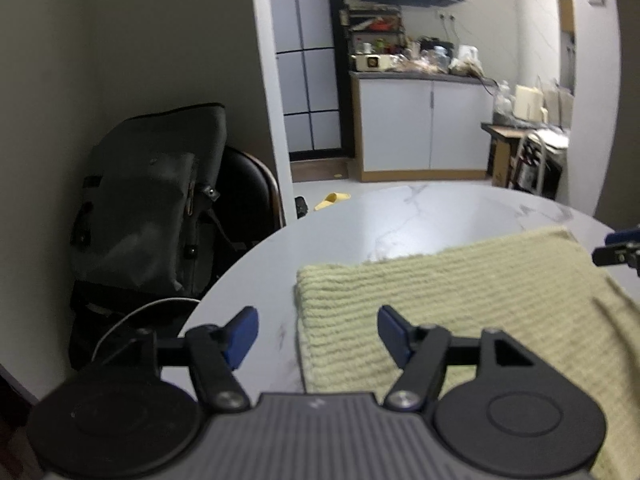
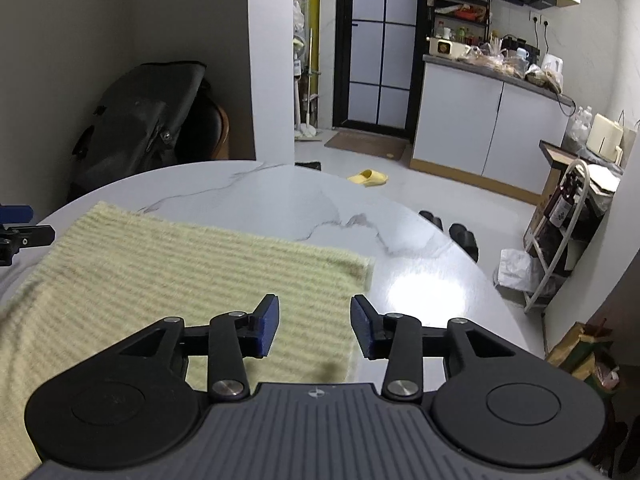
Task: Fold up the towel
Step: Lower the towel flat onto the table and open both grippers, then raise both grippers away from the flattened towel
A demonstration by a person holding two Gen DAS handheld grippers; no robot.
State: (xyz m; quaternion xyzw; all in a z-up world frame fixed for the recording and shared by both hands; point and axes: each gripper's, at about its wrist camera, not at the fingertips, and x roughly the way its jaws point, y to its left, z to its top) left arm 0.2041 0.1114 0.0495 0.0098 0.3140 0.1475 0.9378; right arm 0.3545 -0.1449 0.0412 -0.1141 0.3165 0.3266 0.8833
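Note:
A pale yellow-green ribbed towel (image 1: 460, 300) lies flat on the round white marble table (image 1: 400, 216); it also shows in the right wrist view (image 2: 180, 272). My left gripper (image 1: 318, 334) is open and empty, hovering over the towel's near left edge. My right gripper (image 2: 314, 326) is open and empty, hovering over the towel's near right edge. The table (image 2: 300, 200) shows bare beyond the towel. Each gripper's fingers appear at the edge of the other view: the right one (image 1: 616, 250), the left one (image 2: 20, 232).
A dark backpack (image 1: 148, 204) sits on a chair by the wall left of the table. Beyond the table are a yellow slipper (image 2: 368, 178), black slippers (image 2: 460, 236), a white wire rack (image 2: 560, 240) and kitchen cabinets (image 2: 488, 136).

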